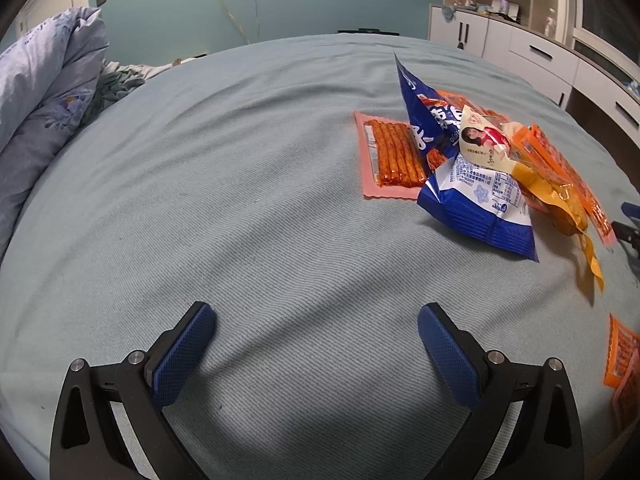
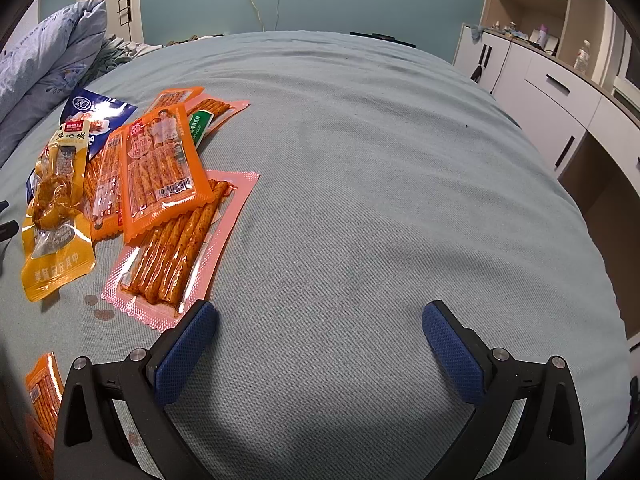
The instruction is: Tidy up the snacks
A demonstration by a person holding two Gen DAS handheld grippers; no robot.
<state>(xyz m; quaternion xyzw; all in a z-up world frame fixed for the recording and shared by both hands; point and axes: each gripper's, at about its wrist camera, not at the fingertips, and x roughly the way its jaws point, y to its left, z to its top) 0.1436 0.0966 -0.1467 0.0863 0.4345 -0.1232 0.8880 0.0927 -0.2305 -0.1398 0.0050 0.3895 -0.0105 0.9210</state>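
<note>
Bedroom with a grey-blue bed [image 1: 240,184] carrying a heap of snack packets.
Both grippers hover over bare sheet, fingers spread and holding nothing: left gripper [image 1: 316,344], right gripper [image 2: 320,344]. From the left wrist, the snack pile [image 1: 492,168] lies at two o'clock, blue bag [image 1: 476,200] foremost; from the right wrist, the orange packet [image 2: 164,168] sits at ten o'clock, overlapping a pink packet [image 2: 180,252].

Bedsheet [image 1: 260,216] matt woven cloth; snack packets [image 2: 164,168] glossy plastic film; tongs' pads [image 1: 188,356] textured blue, matt.
</note>
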